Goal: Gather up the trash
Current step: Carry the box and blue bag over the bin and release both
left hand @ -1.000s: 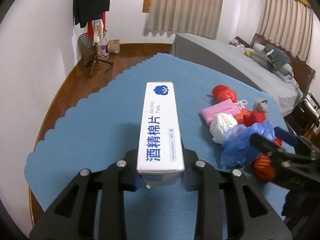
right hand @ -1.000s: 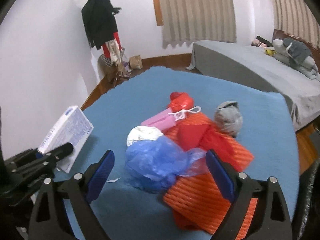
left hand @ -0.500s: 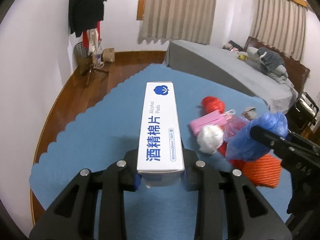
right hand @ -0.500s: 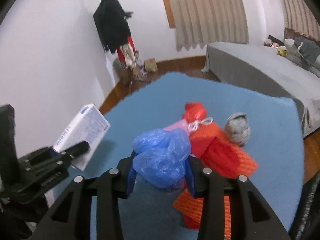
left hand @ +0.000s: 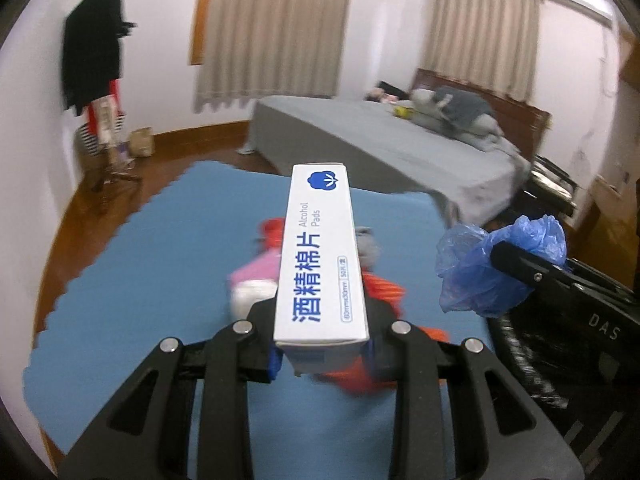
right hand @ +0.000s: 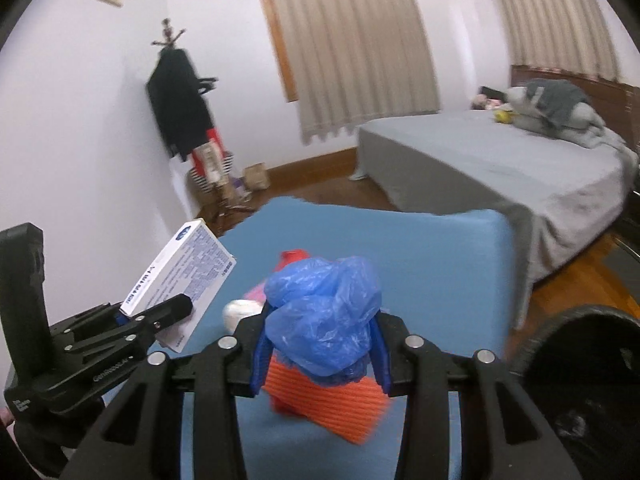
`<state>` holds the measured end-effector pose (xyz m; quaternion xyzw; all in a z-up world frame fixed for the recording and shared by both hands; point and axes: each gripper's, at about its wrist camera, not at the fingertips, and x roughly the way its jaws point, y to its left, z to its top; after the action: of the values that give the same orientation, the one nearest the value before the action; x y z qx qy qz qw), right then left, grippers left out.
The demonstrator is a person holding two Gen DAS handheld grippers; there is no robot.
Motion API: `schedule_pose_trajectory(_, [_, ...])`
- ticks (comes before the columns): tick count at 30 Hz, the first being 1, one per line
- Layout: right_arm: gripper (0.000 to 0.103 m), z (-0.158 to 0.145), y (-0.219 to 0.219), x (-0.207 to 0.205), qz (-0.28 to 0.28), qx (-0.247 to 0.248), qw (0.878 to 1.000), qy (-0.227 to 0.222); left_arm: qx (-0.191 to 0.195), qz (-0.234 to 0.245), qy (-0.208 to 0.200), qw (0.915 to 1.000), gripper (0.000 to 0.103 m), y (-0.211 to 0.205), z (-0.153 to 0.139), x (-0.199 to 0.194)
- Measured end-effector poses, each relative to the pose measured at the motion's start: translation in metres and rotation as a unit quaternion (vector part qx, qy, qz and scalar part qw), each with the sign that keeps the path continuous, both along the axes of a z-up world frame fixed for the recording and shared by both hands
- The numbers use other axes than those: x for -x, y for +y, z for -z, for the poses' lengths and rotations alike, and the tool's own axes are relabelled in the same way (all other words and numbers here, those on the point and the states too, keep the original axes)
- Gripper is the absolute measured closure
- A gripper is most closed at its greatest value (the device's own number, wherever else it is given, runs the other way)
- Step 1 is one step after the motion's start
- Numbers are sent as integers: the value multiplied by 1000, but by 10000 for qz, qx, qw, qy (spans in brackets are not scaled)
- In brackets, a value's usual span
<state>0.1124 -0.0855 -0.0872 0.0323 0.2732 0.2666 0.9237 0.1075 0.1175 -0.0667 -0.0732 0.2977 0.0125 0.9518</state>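
My left gripper [left hand: 322, 354] clamps the alcohol-pad box [left hand: 322, 256], contents unseen. My right gripper [right hand: 320, 354], jaws just closed, pinches the blue plastic bag [right hand: 324, 320] above the blue mat [right hand: 420, 264]. Black bin [right hand: 580, 380] at bottom right, cut off, inside dark. Leftover trash [left hand: 256, 284] mid-mat is blurred.

A home bedroom: grey-sheeted bed [left hand: 384, 136] at right with wooden headboard [left hand: 480, 100], beige curtains [left hand: 272, 28] along the top, laden coat stand [right hand: 180, 92] at left, wooden floor [left hand: 168, 160].
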Motion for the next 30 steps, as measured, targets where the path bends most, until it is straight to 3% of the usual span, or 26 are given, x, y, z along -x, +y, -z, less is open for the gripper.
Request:
schedule_pose_trajectory(9, [62,7,-110,2,1221,168,9923,79,88,1126,-50,9936,74,-101,4,-18])
schedule_pose_trajectory(17, [62,28,-190,8,2117,290,9765,277,214,2109,21,9773,74,-202,11,-33])
schedule_pose_trajectory(24, [57,52,-241,7,2542,345,9654,480,248,2634,229,9641,74,-262,32,-49])
schedule_pose_trajectory(27, [48,59,-252,6,2645,365,9622,537,338,2818,398,9580,69,-279,42,-58])
schedule_pose_trajectory(30, [38,62,-262,12,2782,342,9585,528,377,2881,432,9559,52,-285,47,-62])
